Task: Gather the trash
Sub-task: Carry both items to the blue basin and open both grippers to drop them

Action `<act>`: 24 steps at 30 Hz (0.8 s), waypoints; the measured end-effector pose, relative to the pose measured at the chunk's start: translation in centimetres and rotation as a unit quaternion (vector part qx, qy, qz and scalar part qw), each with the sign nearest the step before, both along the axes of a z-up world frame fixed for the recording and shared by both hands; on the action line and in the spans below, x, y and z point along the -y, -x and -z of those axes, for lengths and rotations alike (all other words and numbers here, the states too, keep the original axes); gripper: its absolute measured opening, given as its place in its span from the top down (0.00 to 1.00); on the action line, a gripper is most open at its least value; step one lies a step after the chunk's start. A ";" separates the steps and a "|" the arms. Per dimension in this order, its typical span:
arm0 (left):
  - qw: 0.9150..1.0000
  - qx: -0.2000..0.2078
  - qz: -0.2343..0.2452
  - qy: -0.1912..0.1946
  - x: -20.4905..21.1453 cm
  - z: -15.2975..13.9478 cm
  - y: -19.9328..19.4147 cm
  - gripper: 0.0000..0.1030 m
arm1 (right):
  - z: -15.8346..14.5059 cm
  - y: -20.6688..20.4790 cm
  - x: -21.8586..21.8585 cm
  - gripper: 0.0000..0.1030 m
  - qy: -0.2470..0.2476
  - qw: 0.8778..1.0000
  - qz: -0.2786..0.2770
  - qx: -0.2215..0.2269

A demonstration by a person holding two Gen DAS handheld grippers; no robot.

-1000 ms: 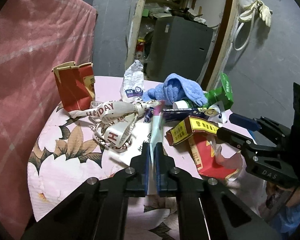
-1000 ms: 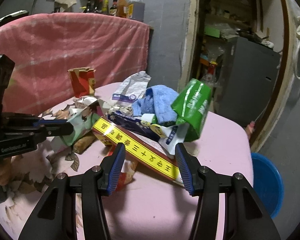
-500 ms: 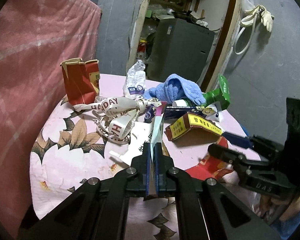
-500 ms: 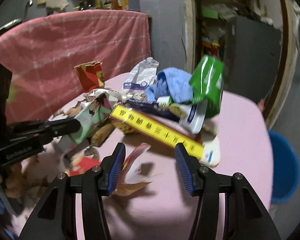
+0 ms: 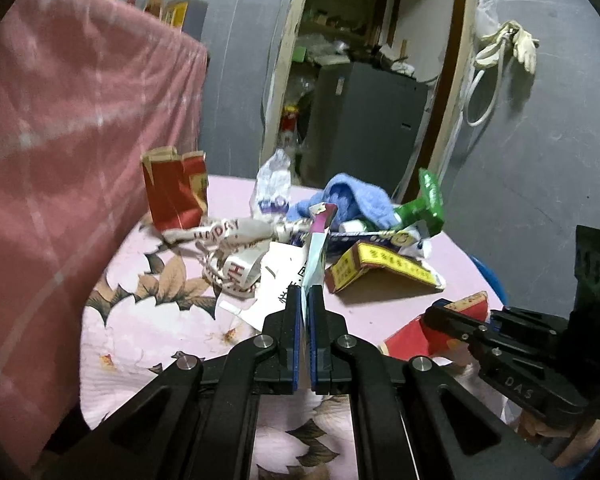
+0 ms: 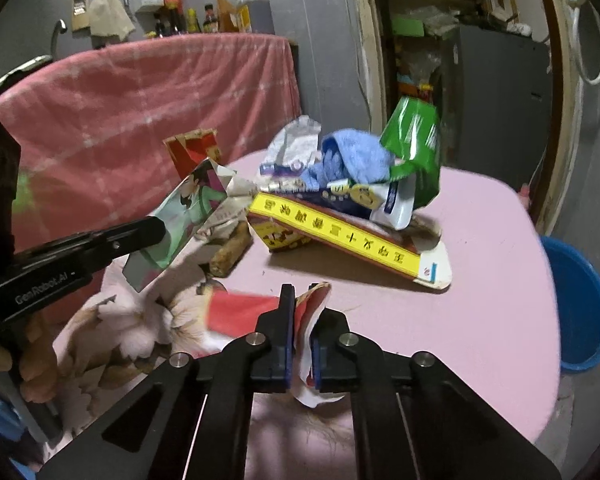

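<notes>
Left tongs (image 5: pixel 307 294): clamped on a thin illustrated paper wrapper (image 5: pixel 318 248) that stands up from the tips, lifted off the tabletop. Right tongs (image 6: pixel 302 300): jaws have just closed, pinching a torn red-and-white carton scrap (image 6: pixel 244 312) at the near side of the tabletop (image 6: pixel 480 280). Trash heap, mid-tabletop: long red box with yellow lettered band (image 6: pixel 336 228), propped at a slant; behind it a dark blue printed pack (image 6: pixel 348 196), a blue cloth (image 6: pixel 352 156), a green packet (image 6: pixel 414 136) tilted on top, a crumpled white plastic bag (image 6: pixel 296 144). Left of the heap: white lettered ribbon tangle (image 5: pixel 228 248) and an upright torn red carton (image 5: pixel 176 192). Open room: bare pink cloth right of and in front of the heap, up to the rounded right edge. Blue bucket (image 6: pixel 580 300): on the floor just past that edge, contents not visible. Pink cloth-draped surface (image 6: pixel 140 92) along the left side, close to the tabletop.
</notes>
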State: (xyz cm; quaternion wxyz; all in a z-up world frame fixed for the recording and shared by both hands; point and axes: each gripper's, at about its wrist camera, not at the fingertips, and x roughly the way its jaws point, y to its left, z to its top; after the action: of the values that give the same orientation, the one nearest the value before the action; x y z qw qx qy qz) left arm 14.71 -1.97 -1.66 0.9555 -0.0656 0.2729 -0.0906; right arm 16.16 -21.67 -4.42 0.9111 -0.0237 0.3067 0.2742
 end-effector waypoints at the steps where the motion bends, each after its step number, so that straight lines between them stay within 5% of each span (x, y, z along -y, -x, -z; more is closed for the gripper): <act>1: 1.000 0.007 -0.001 -0.002 0.2 -0.2 0.3 0.99 | -0.3 0.3 0.2 0.96 -0.003 1.000 0.003 0.009; 10: 0.997 0.079 0.013 0.009 3.4 -2.9 1.5 0.99 | -5.0 3.1 3.3 0.97 -0.019 0.989 0.067 0.127; 24: 0.977 0.195 0.071 0.052 13.9 -7.5 -2.4 0.99 | -10.7 1.2 12.1 0.97 -0.015 0.938 0.198 0.283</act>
State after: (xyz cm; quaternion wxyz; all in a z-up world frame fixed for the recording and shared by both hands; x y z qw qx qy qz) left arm 17.13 -15.89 5.84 0.9767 -0.0771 0.0802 -0.1836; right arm 15.01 -33.81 6.32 0.9964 -0.0259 0.0309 0.0750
